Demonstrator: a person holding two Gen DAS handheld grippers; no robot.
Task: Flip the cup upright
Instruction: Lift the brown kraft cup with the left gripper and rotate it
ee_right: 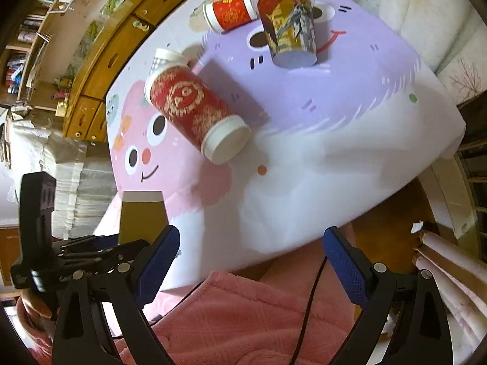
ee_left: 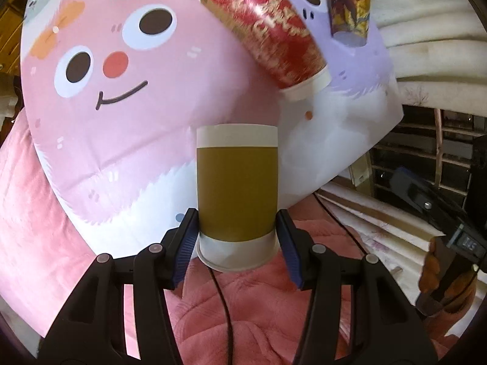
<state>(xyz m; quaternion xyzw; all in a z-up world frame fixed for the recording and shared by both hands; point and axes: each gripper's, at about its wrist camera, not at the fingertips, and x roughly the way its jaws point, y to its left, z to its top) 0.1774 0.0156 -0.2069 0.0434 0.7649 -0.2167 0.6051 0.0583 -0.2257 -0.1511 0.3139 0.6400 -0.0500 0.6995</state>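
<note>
Both claws: left claw (ee_left: 237,237) gripping olive cup (ee_left: 236,182), right claw (ee_right: 251,261) wide

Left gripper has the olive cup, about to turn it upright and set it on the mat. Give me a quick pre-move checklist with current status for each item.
1. Left gripper grip on the olive cup: both pads against its sides. Ok.
2. Grip height: pads sit low, near the wide rim end. Cannot tell if firm.
3. Cup orientation: wide rim toward the camera, not yet upright. Not ok.
4. Landing spot on the mat: bare white area near the front edge. Ok.
5. Large red cup lies on its side close by and may roll. Not ok.
6. Right gripper: open, empty, off the mat. Ok.
</note>
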